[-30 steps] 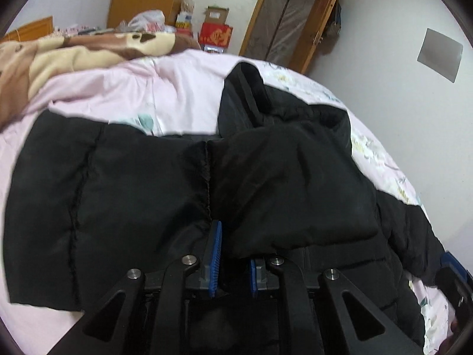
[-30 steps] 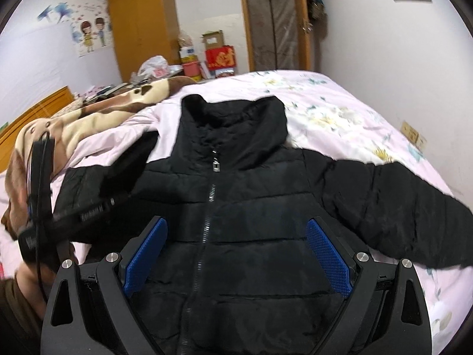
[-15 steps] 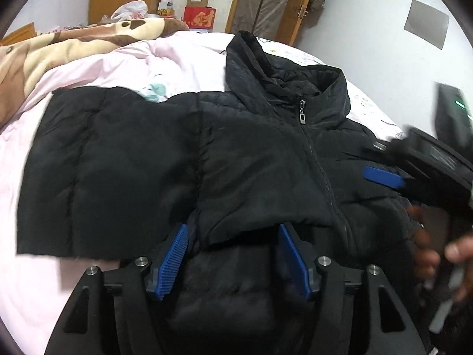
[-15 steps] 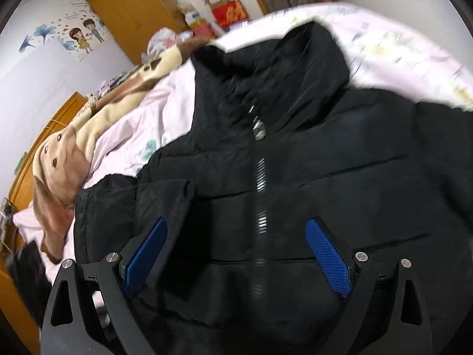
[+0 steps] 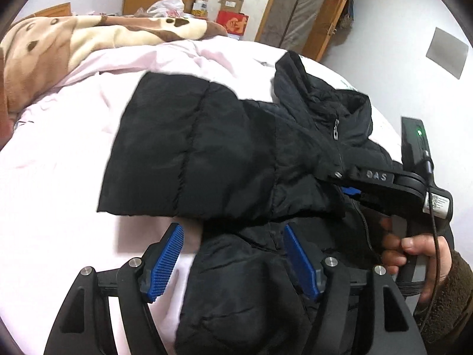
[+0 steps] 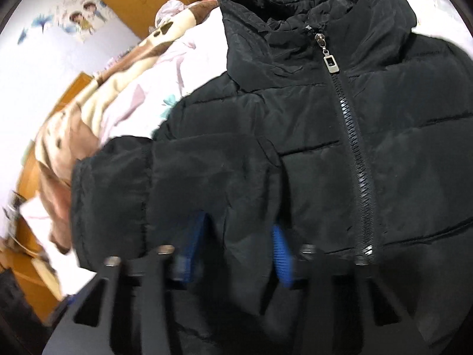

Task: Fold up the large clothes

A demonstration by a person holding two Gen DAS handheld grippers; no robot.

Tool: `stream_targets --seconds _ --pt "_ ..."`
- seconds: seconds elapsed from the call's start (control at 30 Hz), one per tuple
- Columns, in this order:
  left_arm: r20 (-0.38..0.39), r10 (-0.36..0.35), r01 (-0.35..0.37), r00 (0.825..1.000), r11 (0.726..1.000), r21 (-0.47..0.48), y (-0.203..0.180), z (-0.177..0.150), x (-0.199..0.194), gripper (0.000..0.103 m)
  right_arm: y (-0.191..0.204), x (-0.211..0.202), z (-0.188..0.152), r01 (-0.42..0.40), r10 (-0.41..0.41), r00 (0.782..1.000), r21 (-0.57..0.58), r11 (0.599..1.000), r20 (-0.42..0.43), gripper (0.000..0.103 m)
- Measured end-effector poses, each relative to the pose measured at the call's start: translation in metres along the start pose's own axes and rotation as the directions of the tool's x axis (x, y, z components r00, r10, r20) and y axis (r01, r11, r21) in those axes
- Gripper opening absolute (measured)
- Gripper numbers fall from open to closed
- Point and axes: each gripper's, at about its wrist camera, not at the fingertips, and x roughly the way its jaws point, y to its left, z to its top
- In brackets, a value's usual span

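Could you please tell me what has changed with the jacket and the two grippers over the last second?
The left gripper, shut on the jacket a second ago, has opened and let go. The right gripper, wide open before, has moved in and is closing on a fold near the sleeve. The jacket stays zipped on the bed.

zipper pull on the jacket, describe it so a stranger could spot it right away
On the pink bed lies a black puffer jacket. Follow its front zipper up to the stand-up collar; the zipper pull hangs there, a small silver rectangular tab, the only shiny metal on the dark fabric.
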Motion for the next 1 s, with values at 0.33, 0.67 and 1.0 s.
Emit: stream_targets --seconds 0.33,0.67,1.0 --pt "0.078 0.037 -0.036 0.996 0.999 -0.008 -0.010 0.023 -0.021 0.070 0.000 -0.096 0.024 0.038 -0.026 0.981 -0.057 0.998 0.195 0.006" --pt "0.116 0.048 -0.053 0.992 0.997 0.047 -0.054 0.056 -0.001 0.070 -0.069 -0.158 0.037 0.199 -0.203 0.938 0.045 0.979 0.279 0.006" --pt "0.028 0.196 -0.198 0.980 0.978 0.068 -0.071 0.084 0.086 0.070 -0.109 -0.138 0.042 0.333 -0.331 0.911 0.034 0.942 0.244 0.006"
